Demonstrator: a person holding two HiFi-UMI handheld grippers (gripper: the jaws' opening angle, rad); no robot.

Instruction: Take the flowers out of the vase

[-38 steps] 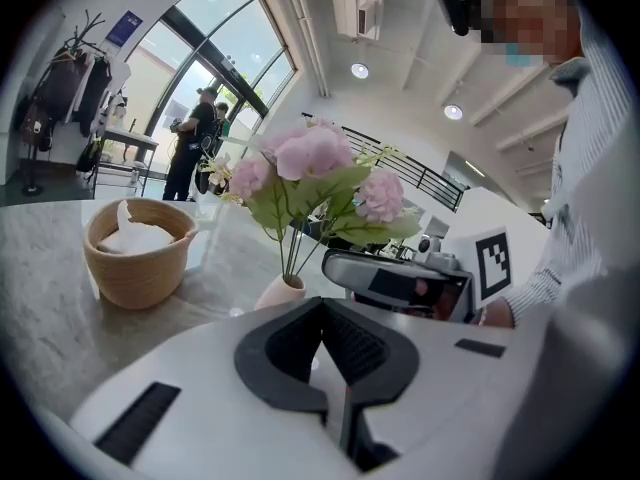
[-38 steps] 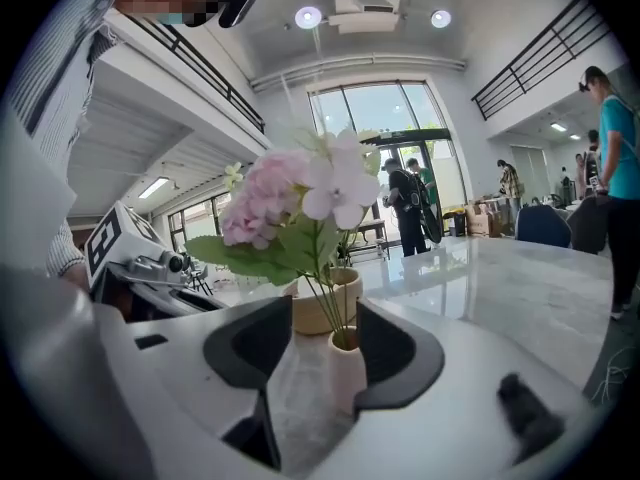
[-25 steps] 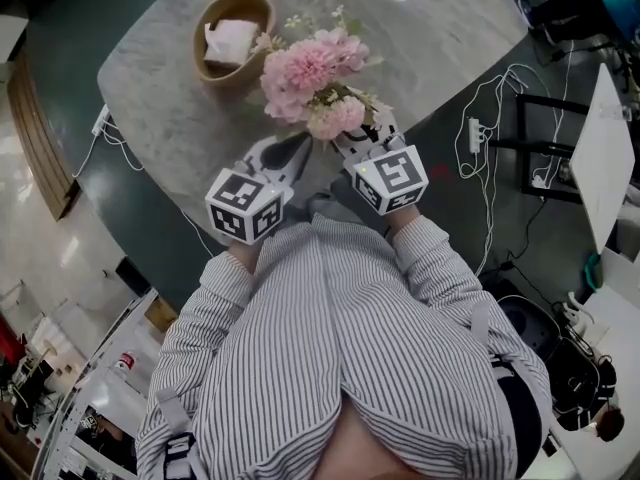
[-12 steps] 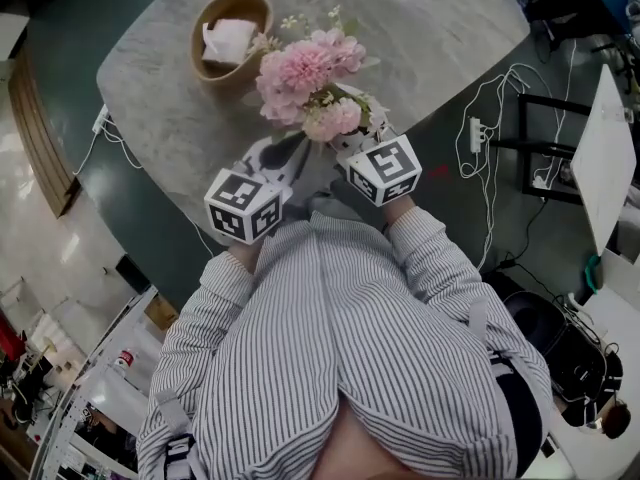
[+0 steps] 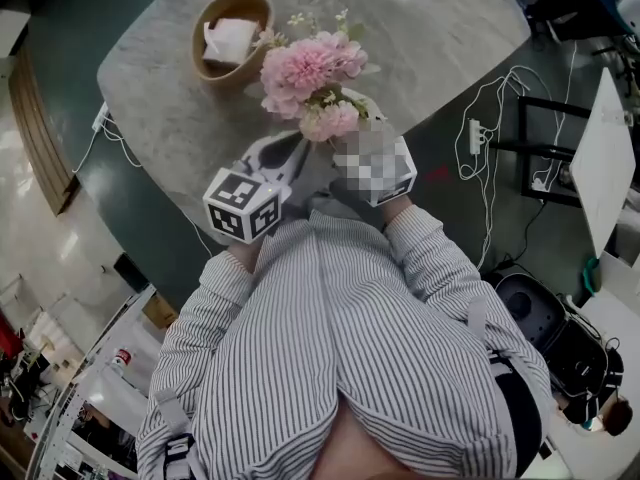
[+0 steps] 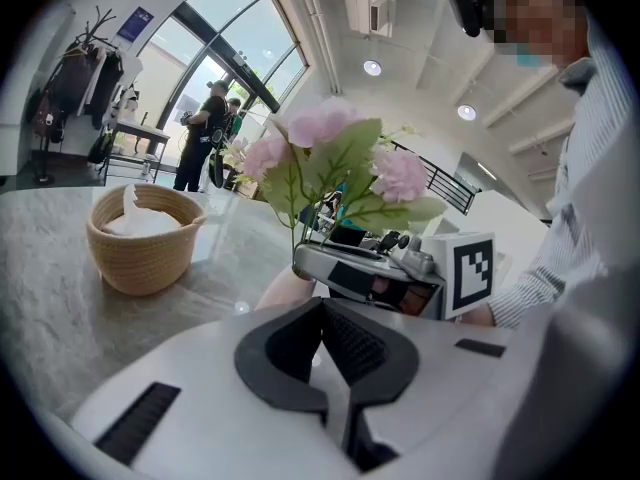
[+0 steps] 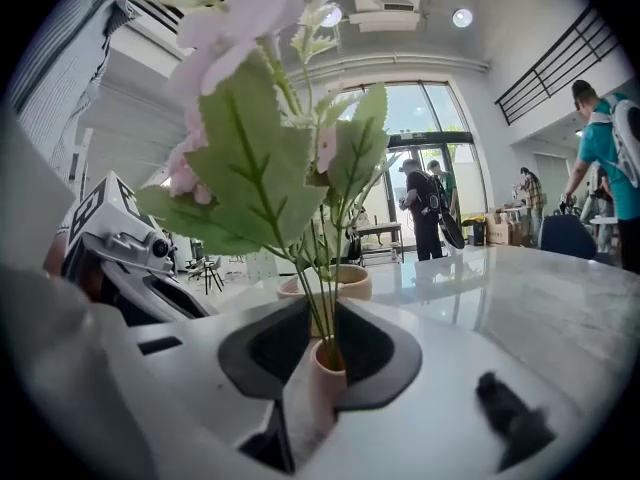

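Observation:
A bunch of pink flowers [image 5: 310, 73] with green leaves stands in a slim peach vase [image 7: 328, 373] near the marble table's [image 5: 450, 28] front edge. In the head view the blooms hide the vase. My right gripper [image 7: 325, 343] has its jaws closing on the vase neck, and both pads touch it while the stems [image 7: 322, 288] rise between them. In the left gripper view the same right gripper [image 6: 345, 268] sits under the flowers [image 6: 330, 158]. My left gripper [image 6: 322, 313] rests just left of the vase, shut with nothing in it.
A woven basket [image 5: 232, 33] holding a white cloth stands at the back left of the table and shows as the basket [image 6: 145, 238] in the left gripper view. The table edge runs just in front of my body. Cables and a power strip [image 5: 475, 133] lie on the floor at the right.
My right gripper has edged in slightly under the blooms. The left gripper has stayed where it was.

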